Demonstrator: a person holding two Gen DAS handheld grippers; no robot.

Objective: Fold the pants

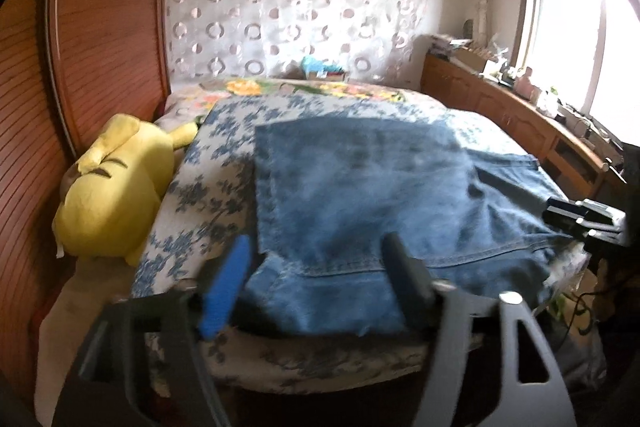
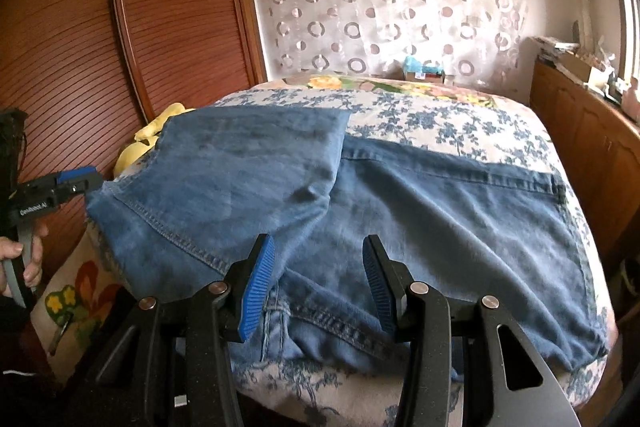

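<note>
Blue denim pants (image 1: 360, 195) lie on the bed, folded over, with one layer on top of the other; they also show in the right wrist view (image 2: 360, 195). My left gripper (image 1: 316, 255) is open, its fingers straddling the near hem of the pants; it also shows at the left edge of the right wrist view (image 2: 78, 181), held by a hand. My right gripper (image 2: 320, 267) is open over the near edge of the pants, holding nothing. It shows at the right in the left wrist view (image 1: 576, 215).
The bed has a blue-flowered cover (image 1: 200, 195). A yellow plush toy (image 1: 112, 195) lies at the bed's left side by a wooden wardrobe (image 1: 100, 27). A low wooden cabinet (image 1: 520, 115) with clutter runs along the right under a window.
</note>
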